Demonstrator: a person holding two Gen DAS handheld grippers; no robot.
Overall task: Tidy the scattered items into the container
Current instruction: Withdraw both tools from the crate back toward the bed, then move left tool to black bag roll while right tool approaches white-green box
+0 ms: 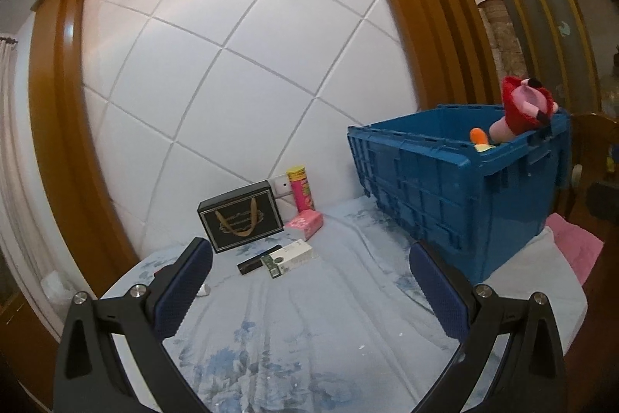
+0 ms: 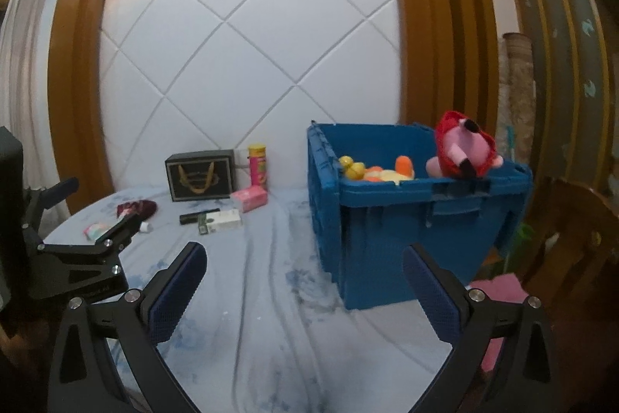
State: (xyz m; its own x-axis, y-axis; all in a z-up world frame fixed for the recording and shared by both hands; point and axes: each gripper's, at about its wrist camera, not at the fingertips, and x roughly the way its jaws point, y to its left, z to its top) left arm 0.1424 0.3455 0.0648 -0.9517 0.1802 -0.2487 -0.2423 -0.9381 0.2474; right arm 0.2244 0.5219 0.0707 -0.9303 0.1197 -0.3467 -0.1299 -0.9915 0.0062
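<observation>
With both the left gripper (image 1: 309, 281) and right gripper (image 2: 305, 281) spread apart and empty, the blue crate (image 2: 406, 227) at centre-right already holds plush toys (image 2: 462, 151), while the black box (image 2: 201, 175), pink can (image 2: 257, 165) and small packs at mid-left appear left to collect.

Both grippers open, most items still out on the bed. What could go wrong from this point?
1. The plush toy sits on the rim of the blue crate, not inside; a bump could tip it out.
2. The pink can stands upright on soft bedding and may topple when the nearby tissue pack is taken.
3. The black stick touches the white box, so a grasp may drag both.
</observation>
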